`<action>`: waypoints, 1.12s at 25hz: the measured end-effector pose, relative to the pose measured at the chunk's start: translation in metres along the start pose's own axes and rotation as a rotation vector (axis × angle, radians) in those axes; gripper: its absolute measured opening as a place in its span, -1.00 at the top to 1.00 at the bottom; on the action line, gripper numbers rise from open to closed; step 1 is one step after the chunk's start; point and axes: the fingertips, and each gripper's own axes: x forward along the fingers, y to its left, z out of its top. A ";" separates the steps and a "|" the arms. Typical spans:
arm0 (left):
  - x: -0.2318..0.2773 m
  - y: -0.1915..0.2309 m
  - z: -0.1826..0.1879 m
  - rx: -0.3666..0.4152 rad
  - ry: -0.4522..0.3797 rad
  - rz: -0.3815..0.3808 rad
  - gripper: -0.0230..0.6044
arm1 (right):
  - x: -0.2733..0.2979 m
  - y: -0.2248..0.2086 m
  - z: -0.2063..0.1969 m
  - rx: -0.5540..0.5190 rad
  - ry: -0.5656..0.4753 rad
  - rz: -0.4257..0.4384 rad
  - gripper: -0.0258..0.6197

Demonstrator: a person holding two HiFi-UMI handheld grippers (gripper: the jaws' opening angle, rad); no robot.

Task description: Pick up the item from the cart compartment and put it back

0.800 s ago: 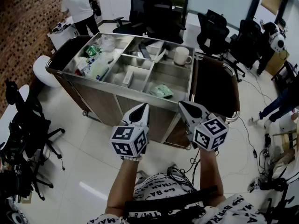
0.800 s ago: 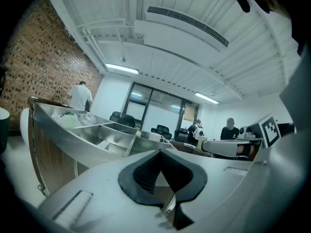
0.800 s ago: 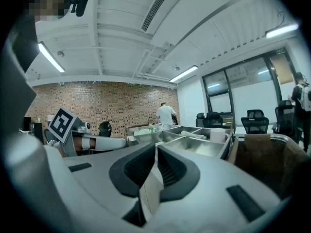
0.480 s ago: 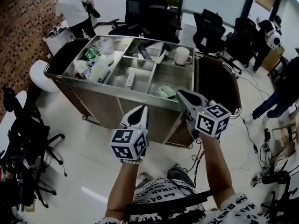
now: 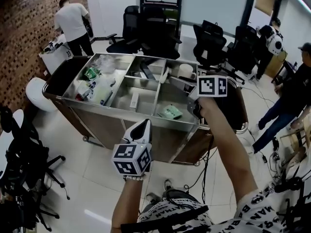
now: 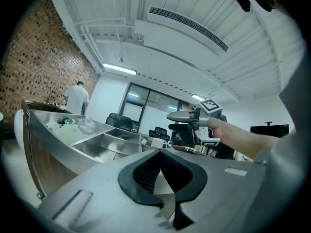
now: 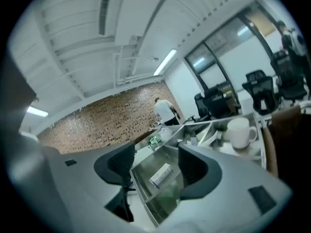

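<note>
STEP: approach, nothing lifted | RIGHT claw [image 7: 154, 165]: released, empty, over cart [image 5: 146, 119], sighting small white box [image 7: 160, 174] | LEFT claw [image 5: 145, 125]: clenched, empty | NEXT: probably lower, straddle box, close.

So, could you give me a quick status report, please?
Right tongs open and empty over the cart; left tongs shut, held low. Green packet lying in near-right compartment, untouched. Nothing in the way.
</note>
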 end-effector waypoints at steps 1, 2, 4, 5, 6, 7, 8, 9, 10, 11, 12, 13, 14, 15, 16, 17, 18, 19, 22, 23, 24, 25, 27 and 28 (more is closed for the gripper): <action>0.005 0.000 0.004 0.005 0.003 -0.001 0.93 | 0.011 -0.009 0.004 0.060 0.032 0.011 0.00; 0.010 0.001 0.009 0.014 0.004 -0.001 0.93 | 0.023 -0.018 0.006 0.111 0.064 0.016 -0.06; 0.022 0.003 0.018 0.028 0.000 -0.003 0.93 | 0.046 -0.038 0.008 0.195 0.130 0.026 -0.23; 0.028 0.004 0.021 0.030 -0.001 -0.004 0.93 | 0.056 -0.047 0.004 0.231 0.167 0.035 -0.31; 0.033 0.004 0.023 0.030 -0.001 -0.006 0.93 | 0.065 -0.056 -0.001 0.260 0.207 0.043 -0.31; 0.037 0.005 0.024 0.028 -0.001 -0.008 0.93 | 0.073 -0.065 -0.006 0.280 0.247 0.045 -0.23; 0.042 0.006 0.025 0.026 -0.001 -0.010 0.93 | 0.080 -0.074 -0.012 0.291 0.286 0.037 -0.23; 0.047 0.007 0.026 0.025 -0.001 -0.012 0.93 | 0.087 -0.084 -0.016 0.294 0.322 0.020 -0.23; 0.051 0.009 0.027 0.023 -0.002 -0.012 0.93 | 0.093 -0.093 -0.020 0.297 0.355 0.000 -0.23; 0.056 0.011 0.029 0.021 -0.002 -0.011 0.93 | 0.099 -0.102 -0.023 0.303 0.385 -0.021 -0.23; 0.061 0.013 0.030 0.018 -0.001 -0.011 0.93 | 0.104 -0.111 -0.026 0.310 0.412 -0.042 -0.23; 0.065 0.015 0.030 0.015 0.002 -0.010 0.93 | 0.109 -0.120 -0.030 0.316 0.437 -0.064 -0.23; 0.069 0.017 0.031 0.012 0.006 -0.010 0.93 | 0.113 -0.128 -0.032 0.318 0.458 -0.084 -0.23; 0.073 0.019 0.032 0.010 0.011 -0.010 0.93 | 0.116 -0.134 -0.035 0.316 0.477 -0.102 -0.22; 0.076 0.020 0.032 0.007 0.017 -0.010 0.93 | 0.120 -0.138 -0.037 0.312 0.497 -0.116 -0.22; 0.080 0.021 0.033 0.004 0.025 -0.010 0.93 | 0.123 -0.141 -0.040 0.305 0.518 -0.128 -0.22; 0.084 0.023 0.034 0.003 0.033 -0.008 0.93 | 0.127 -0.144 -0.043 0.298 0.541 -0.141 -0.20; 0.089 0.024 0.035 0.002 0.041 -0.006 0.93 | 0.130 -0.146 -0.047 0.292 0.565 -0.156 -0.20; 0.107 0.031 0.036 0.005 0.070 0.007 0.93 | 0.139 -0.154 -0.057 0.269 0.631 -0.196 -0.20; 0.113 0.033 0.035 0.004 0.082 0.012 0.93 | 0.142 -0.156 -0.061 0.254 0.654 -0.207 -0.20; 0.118 0.035 0.034 0.004 0.092 0.014 0.93 | 0.144 -0.157 -0.065 0.236 0.677 -0.216 -0.16; 0.122 0.036 0.034 0.004 0.100 0.015 0.93 | 0.146 -0.159 -0.069 0.221 0.699 -0.219 -0.05; 0.127 0.037 0.036 0.007 0.103 0.015 0.93 | 0.150 -0.160 -0.074 0.217 0.728 -0.205 0.00; 0.130 0.038 0.037 0.006 0.101 0.016 0.93 | 0.153 -0.161 -0.074 0.220 0.740 -0.191 0.03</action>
